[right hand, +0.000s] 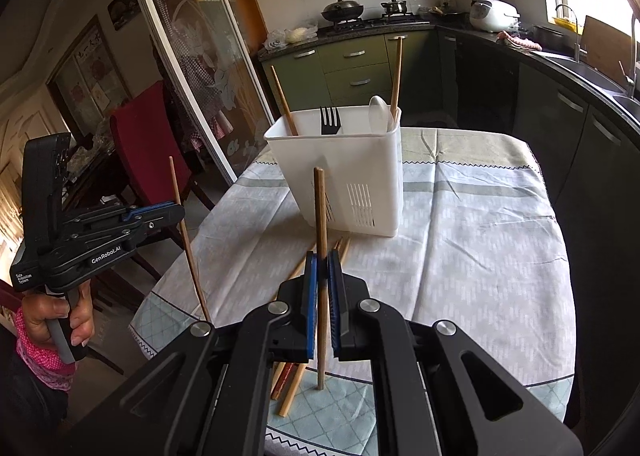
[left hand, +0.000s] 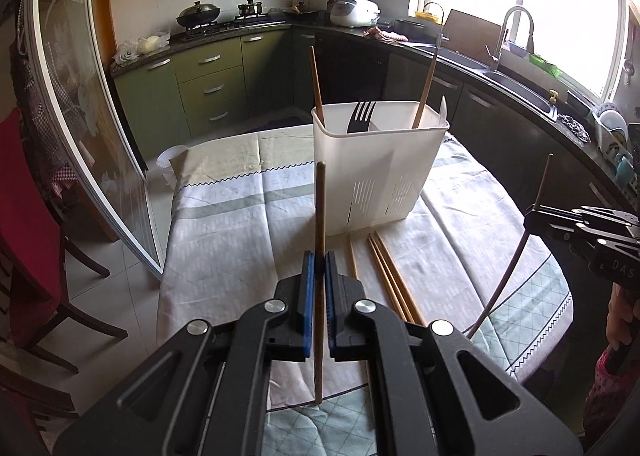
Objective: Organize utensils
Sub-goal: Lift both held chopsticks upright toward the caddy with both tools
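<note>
My left gripper [left hand: 319, 260] is shut on a wooden chopstick [left hand: 320, 212] that stands upright above the table. My right gripper [right hand: 321, 260] is likewise shut on an upright chopstick [right hand: 319, 212]. Each shows in the other's view, the left gripper [right hand: 176, 212] at the left and the right gripper [left hand: 532, 216] at the right. Ahead stands a white utensil holder [left hand: 380, 160] [right hand: 360, 160] with a black fork [left hand: 359, 116], a white spoon [right hand: 380, 112] and two chopsticks in it. Several loose chopsticks [left hand: 390, 276] lie in front of it.
A pale patterned cloth [left hand: 224, 224] covers the round table. A red chair [right hand: 140, 128] and a glass sliding door [left hand: 80, 116] are to the left. Dark kitchen counters with a sink [left hand: 516, 84] curve along the right and back.
</note>
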Available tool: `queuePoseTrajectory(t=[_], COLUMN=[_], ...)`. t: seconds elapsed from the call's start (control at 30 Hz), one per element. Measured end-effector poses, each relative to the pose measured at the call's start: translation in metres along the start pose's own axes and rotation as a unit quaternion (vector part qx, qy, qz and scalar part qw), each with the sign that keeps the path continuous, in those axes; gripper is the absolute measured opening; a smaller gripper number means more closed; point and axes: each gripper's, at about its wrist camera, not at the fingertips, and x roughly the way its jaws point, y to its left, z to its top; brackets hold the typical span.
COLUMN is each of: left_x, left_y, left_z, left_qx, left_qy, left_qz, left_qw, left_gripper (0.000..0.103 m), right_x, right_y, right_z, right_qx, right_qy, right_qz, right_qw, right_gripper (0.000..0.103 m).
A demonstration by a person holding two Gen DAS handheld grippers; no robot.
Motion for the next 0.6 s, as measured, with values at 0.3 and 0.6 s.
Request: queuePoseTrajectory(t=[0.3, 0.6], left_x=[-0.014, -0.021], left_y=[-0.008, -0.016], left_z=[0.004, 0.019], left_qx=[0.005, 0.004], left_qy=[-0.015, -0.025], left_qz=[-0.010, -0.032], left_qw=[0.9998, 0.9992], left_gripper=[0.005, 0.005], right_x=[-0.010, -0.016], right_y=[0.004, 0.004], right_z=[0.003, 0.013], right_qx=[-0.008, -0.018], right_qy=[-0.010, -0.017], right_qz=[-0.002, -0.002], right_qw=[1.000, 1.000], right_gripper=[0.006, 0.006])
